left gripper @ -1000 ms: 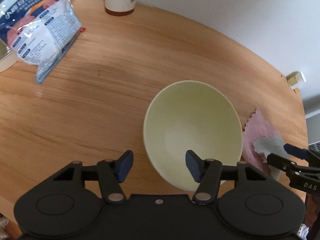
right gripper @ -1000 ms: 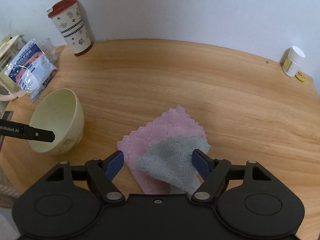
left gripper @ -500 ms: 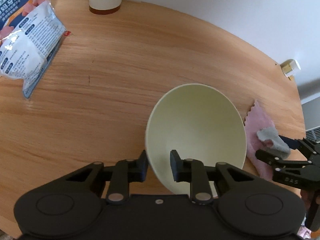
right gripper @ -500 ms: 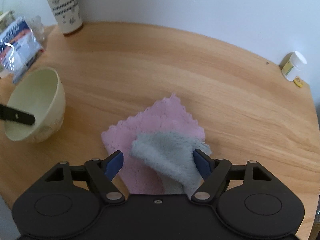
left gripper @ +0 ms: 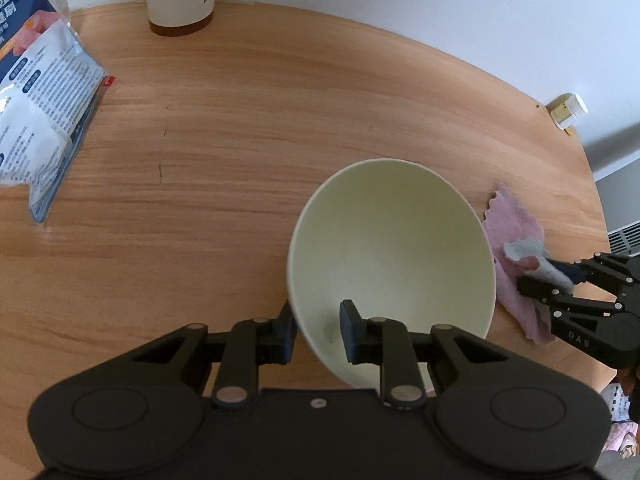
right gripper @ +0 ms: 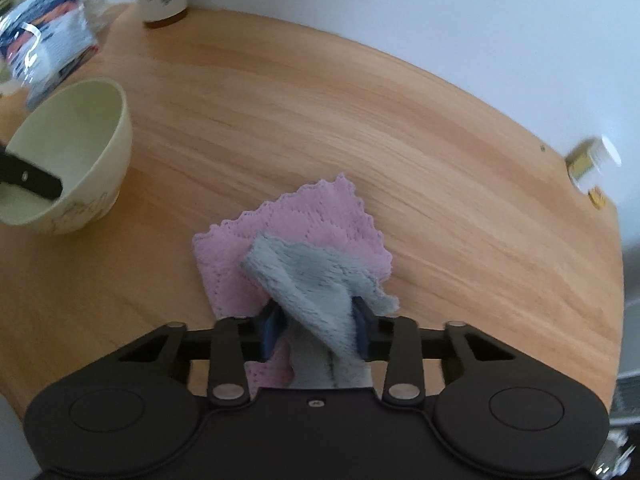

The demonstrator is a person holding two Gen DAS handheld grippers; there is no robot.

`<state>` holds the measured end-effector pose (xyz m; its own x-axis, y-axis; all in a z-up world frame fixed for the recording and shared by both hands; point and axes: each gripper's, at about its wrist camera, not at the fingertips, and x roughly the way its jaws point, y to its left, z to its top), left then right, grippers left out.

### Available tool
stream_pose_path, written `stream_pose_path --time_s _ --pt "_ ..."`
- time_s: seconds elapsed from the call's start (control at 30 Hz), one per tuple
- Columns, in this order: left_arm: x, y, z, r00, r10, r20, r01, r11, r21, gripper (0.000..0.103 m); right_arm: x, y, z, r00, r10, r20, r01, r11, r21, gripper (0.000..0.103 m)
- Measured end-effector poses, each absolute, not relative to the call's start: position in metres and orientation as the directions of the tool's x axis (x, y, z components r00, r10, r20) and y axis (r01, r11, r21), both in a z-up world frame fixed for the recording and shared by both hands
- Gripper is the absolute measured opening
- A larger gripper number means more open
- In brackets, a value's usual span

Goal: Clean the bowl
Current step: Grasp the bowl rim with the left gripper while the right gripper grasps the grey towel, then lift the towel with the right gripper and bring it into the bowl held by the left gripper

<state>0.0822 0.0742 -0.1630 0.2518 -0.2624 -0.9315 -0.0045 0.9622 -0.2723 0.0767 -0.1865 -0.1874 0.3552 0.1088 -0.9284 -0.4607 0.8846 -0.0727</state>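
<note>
While both tongs grip, I hold bowl and cloth ready.
Left tongs (left gripper: 316, 332) pinch the rigid, slick, breakable bowl (left gripper: 392, 248) at its near rim on the bench (left gripper: 240, 160); right tongs (right gripper: 316, 334) clamp the soft cloth (right gripper: 312, 276).

My left tongs (left gripper: 315, 332) pinch the pale yellow bowl's (left gripper: 392, 240) near rim; my right tongs (right gripper: 316, 334) clamp the pink-and-grey cloth (right gripper: 312, 256).

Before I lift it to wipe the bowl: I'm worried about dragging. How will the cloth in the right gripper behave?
Likely floppy: the cloth already folds and droops around the right gripper. Probably light, being thin and fluffy. Its loose pink part lies flat on the table, so it may trail and drag as it rises.
</note>
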Motion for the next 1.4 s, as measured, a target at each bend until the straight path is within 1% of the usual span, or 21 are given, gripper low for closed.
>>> stream_pose_path --time_s 0.07,0.1,0.17,0.23,0.33,0.5,0.63,0.77,0.87,0.9,0.97,1.03,1.23,1.33,1.4 --pt "0.083 0.076 -0.163 0.254 -0.263 -0.931 -0.006 0.962 -0.274 0.015 0.079 -0.189 -0.186 0.344 0.113 -0.932 -0.454 0.889 -0.060 0.027" --pt "0.083 0.078 -0.163 0.259 -0.271 -0.927 -0.008 0.959 -0.282 0.015 0.080 -0.191 -0.186 0.340 0.118 -0.933 -0.448 0.893 -0.050 0.023" --pt "0.082 0.080 -0.162 0.263 -0.271 -0.926 -0.004 0.959 -0.282 0.014 0.084 -0.199 -0.182 0.319 0.154 -0.935 -0.412 0.911 0.010 0.020" --pt "0.081 0.080 -0.161 0.267 -0.269 -0.925 0.011 0.961 -0.276 0.014 0.087 -0.205 -0.178 0.302 0.192 -0.934 -0.377 0.924 0.068 0.020" --pt "0.080 0.080 -0.160 0.266 -0.299 -0.916 0.029 0.953 -0.302 0.013 0.089 -0.211 -0.169 0.297 0.244 -0.923 -0.345 0.929 0.135 0.020" --pt "0.077 0.078 -0.158 0.257 -0.317 -0.913 0.069 0.948 -0.310 0.012 0.089 -0.216 -0.145 0.317 0.322 -0.892 -0.320 0.922 0.219 0.020" --pt "0.075 0.076 -0.157 0.246 -0.326 -0.913 0.102 0.945 -0.310 0.012 0.087 -0.219 -0.115 0.353 0.416 -0.838 -0.304 0.898 0.318 0.020" --pt "0.073 0.075 -0.156 0.231 -0.333 -0.914 0.129 0.942 -0.311 0.012 0.084 -0.205 -0.085 0.349 0.559 -0.752 -0.380 0.818 0.431 0.020" --pt "0.075 0.067 -0.156 0.221 -0.316 -0.923 0.143 0.946 -0.290 0.013 0.080 -0.181 -0.080 0.310 0.613 -0.726 -0.470 0.763 0.443 0.020" --pt "0.075 0.066 -0.156 0.220 -0.312 -0.924 0.150 0.947 -0.284 0.014 0.080 -0.174 -0.082 0.295 0.618 -0.729 -0.489 0.753 0.440 0.020" --pt "0.073 0.066 -0.153 0.206 -0.322 -0.924 0.170 0.942 -0.291 0.021 0.079 -0.160 -0.089 0.265 0.617 -0.741 -0.520 0.739 0.429 0.020" --pt "0.071 0.068 -0.151 0.193 -0.332 -0.923 0.181 0.937 -0.299 0.022 0.080 -0.150 -0.098 0.234 0.610 -0.757 -0.541 0.729 0.420 0.020" --pt "0.066 0.072 -0.145 0.196 -0.338 -0.920 0.210 0.931 -0.298 0.022 0.084 -0.119 -0.124 0.156 0.583 -0.798 -0.607 0.693 0.388 0.020" --pt "0.063 0.071 -0.143 0.200 -0.339 -0.919 0.233 0.928 -0.291 0.019 0.083 -0.107 -0.130 0.141 0.567 -0.812 -0.640 0.678 0.362 0.019" --pt "0.061 0.071 -0.142 0.202 -0.339 -0.919 0.247 0.925 -0.287 0.019 0.082 -0.101 -0.134 0.129 0.566 -0.815 -0.660 0.662 0.355 0.019"
